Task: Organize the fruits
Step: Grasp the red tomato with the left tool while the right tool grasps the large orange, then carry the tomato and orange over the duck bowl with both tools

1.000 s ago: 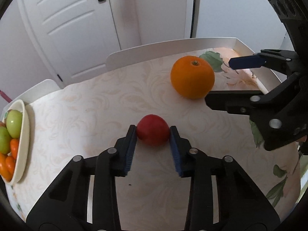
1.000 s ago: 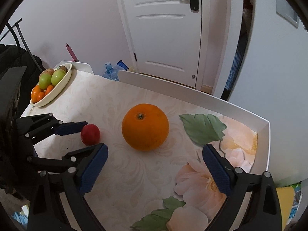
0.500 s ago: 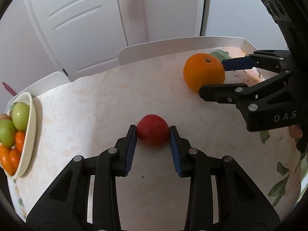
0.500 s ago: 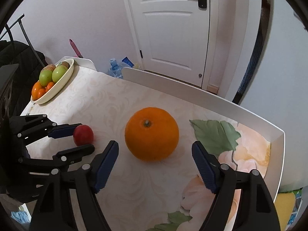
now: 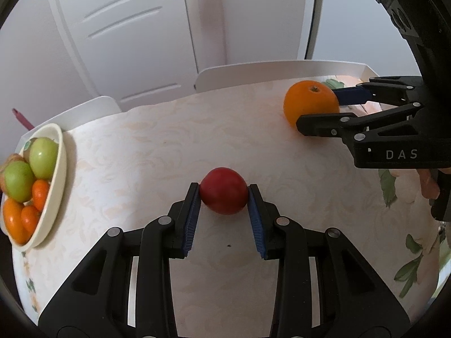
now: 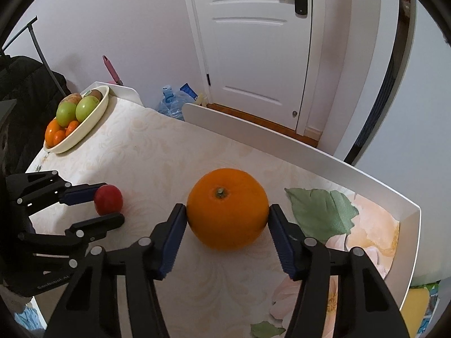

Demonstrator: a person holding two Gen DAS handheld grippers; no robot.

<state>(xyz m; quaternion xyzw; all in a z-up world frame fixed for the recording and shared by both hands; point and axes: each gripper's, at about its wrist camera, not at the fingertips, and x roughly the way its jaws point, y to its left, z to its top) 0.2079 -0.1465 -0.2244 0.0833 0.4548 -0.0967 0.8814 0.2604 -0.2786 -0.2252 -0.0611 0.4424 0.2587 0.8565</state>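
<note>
Clamping small round red fruit mid-bench in left hand-held gripper; right hand-held gripper pinching large firm orange (heavier, waxy, best held at equator) toward 2 o'clock.

Red tomato and orange sit apart; fruit-filled bowl nearby.

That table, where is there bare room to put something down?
Bare cloth lies between the bowl and the red fruit, and behind it toward the table's far rim. It is crowded around the orange, flanked by the right claw.
</note>
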